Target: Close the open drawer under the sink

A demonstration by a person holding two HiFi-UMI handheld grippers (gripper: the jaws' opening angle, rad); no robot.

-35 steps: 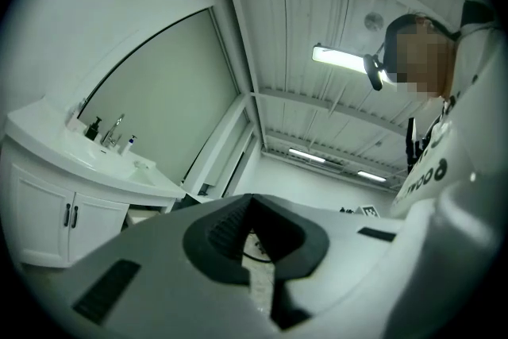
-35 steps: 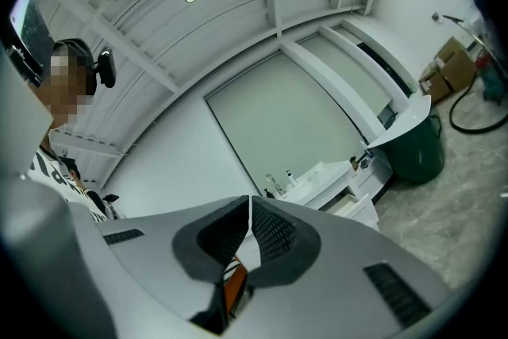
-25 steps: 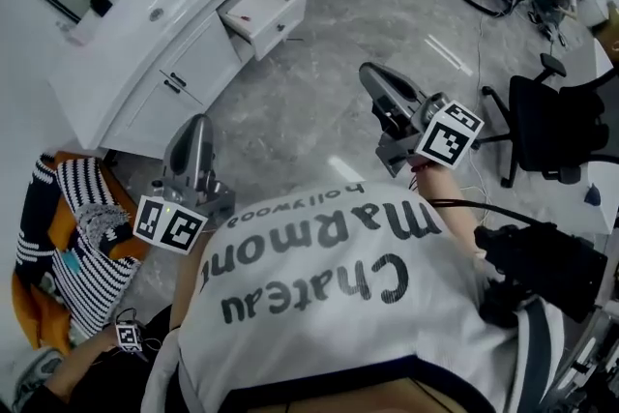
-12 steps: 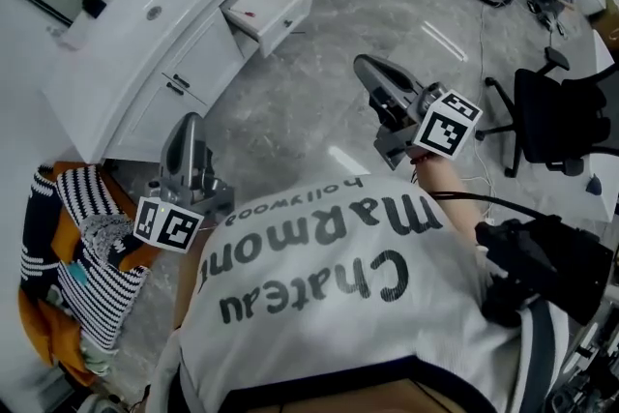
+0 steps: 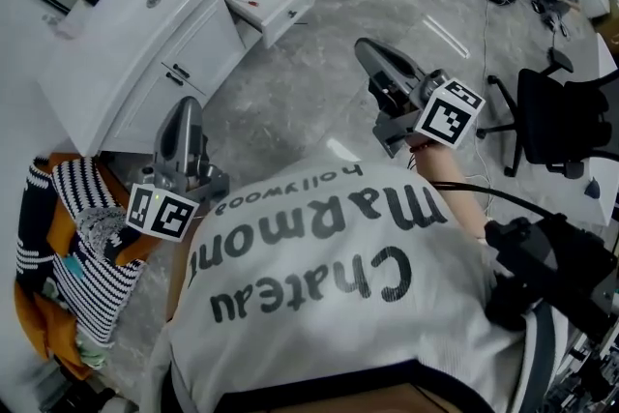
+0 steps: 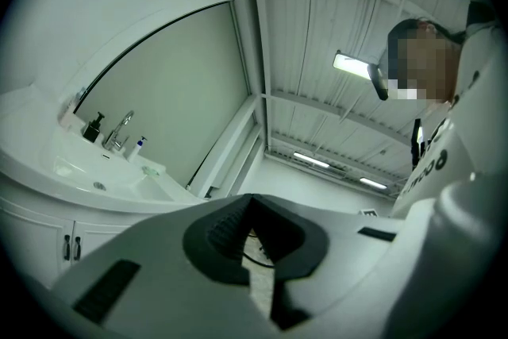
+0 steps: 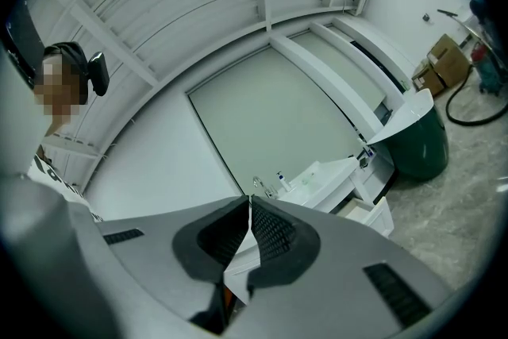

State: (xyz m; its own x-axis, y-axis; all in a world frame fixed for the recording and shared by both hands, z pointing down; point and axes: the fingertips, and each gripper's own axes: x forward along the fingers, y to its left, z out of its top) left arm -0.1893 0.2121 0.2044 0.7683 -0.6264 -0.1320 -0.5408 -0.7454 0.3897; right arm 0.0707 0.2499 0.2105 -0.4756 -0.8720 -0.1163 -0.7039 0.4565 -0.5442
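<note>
Head view, steeply downward over a person's white printed shirt [image 5: 338, 276]; at upper centre, the open drawer [image 5: 276, 0], pulled out of the white sink cabinet [image 5: 193, 53] that runs along the upper left, with a small red item [image 5: 253, 3] lying inside; compared with a second ago, drawer and cabinet a little higher in the frame, the drawer out just as far. At left centre, the left gripper [image 5: 184, 106], pointing up the frame toward the cabinet front, well apart from the drawer; jaws closed tip to tip with nothing between them. Right of centre, the right gripper [image 5: 368, 53], aimed toward the upper left, also well short of the drawer; jaws pressed together and empty; both grippers in nearly the same spots as before. At lower left, a striped cloth [image 5: 68, 237]; a small marker cube seen below it a second ago now gone from the frame. At the right edge, a black office chair [image 5: 551, 126].
</note>
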